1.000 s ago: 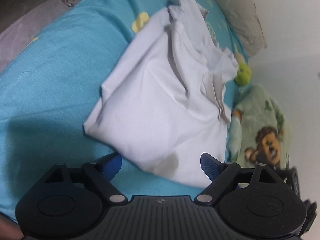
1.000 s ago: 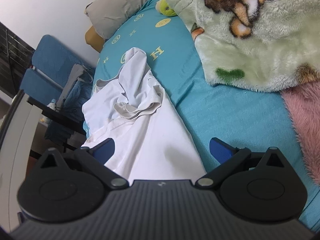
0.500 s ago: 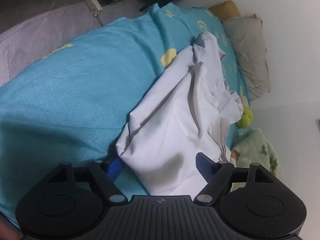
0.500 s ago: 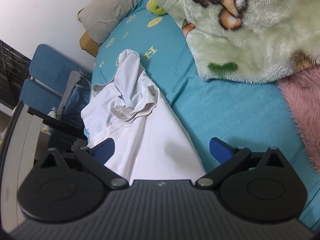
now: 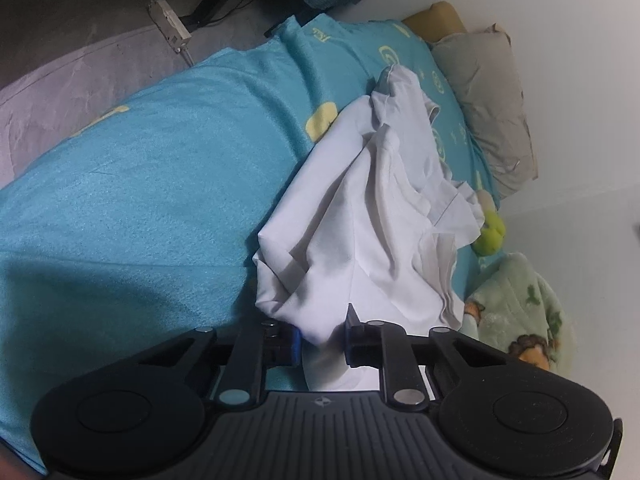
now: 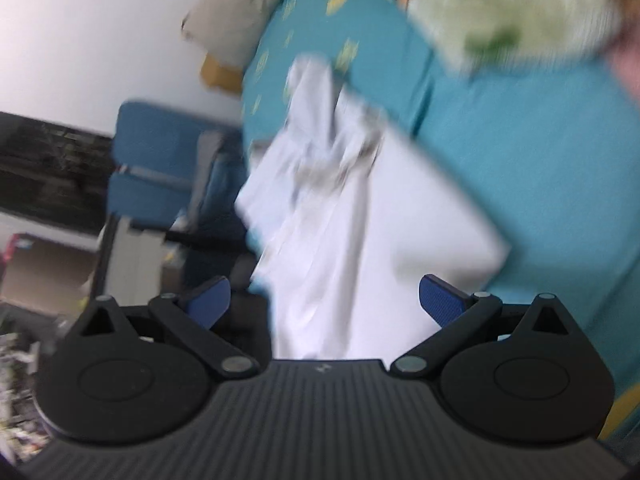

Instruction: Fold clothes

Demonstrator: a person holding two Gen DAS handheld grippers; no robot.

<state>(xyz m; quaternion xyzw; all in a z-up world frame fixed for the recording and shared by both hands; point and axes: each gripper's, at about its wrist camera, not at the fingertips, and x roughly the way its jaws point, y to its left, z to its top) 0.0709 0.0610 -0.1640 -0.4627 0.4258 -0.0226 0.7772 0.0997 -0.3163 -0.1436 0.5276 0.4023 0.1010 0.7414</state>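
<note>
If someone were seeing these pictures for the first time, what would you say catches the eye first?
The crumpled white garment in the middle of the turquoise bedsheet stands out first. Its near corner is pinched in the left tool, whose jaws have just been closing on the cloth. The right tool hangs open over the garment's other near edge in a blurred view, and a green cartoon blanket lies at the right, beside the wall.

Right wrist view motion-blurred; white garment folds indistinct; green blanket smeared.
</note>
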